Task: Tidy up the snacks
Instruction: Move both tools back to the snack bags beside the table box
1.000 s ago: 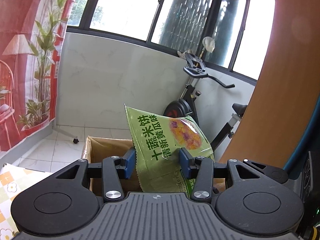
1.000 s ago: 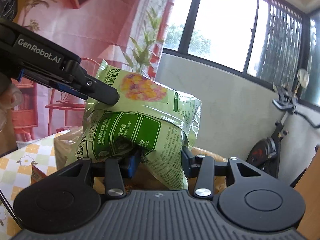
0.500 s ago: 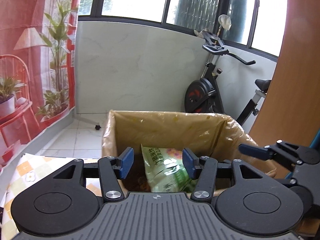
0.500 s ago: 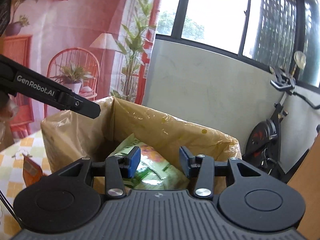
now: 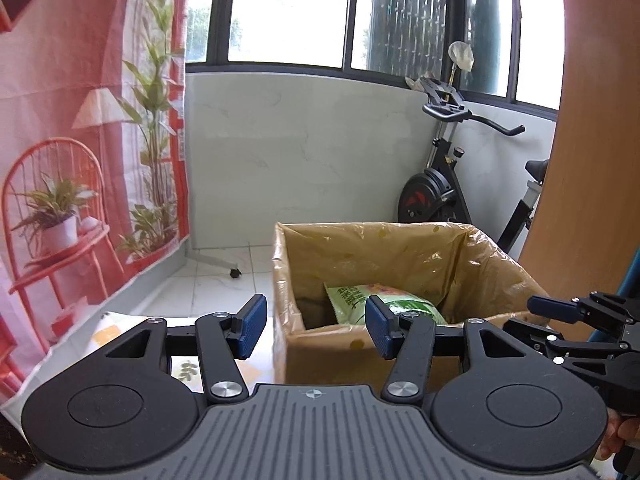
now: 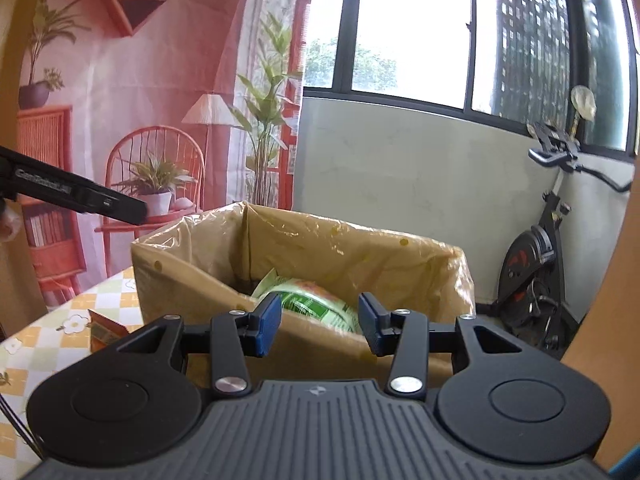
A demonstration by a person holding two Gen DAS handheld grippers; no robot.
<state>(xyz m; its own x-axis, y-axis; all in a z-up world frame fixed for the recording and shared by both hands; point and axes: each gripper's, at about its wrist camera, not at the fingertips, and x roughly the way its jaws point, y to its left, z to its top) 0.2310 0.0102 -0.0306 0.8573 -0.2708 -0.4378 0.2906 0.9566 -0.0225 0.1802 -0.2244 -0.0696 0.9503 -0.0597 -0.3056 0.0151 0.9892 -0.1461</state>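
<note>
The box (image 5: pixel 320 354) stands on the surface (image 6: pixel 48 332), and the snack bag (image 5: pixel 380 304) lies inside it, low against the bottom (only its upper part shows above the near wall). A liner (image 5: pixel 400 248) drapes over the box's rim. In the right wrist view a small packet (image 6: pixel 105 330) lies on the surface just left of the box. Behind the box rises a low wall (image 5: pixel 300 152) with windows (image 5: pixel 288 12) above it. An exercise bike (image 5: pixel 444 188) stands behind and to the right of the box, against that wall. A printed backdrop (image 5: pixel 80 120) hangs to the left.
</note>
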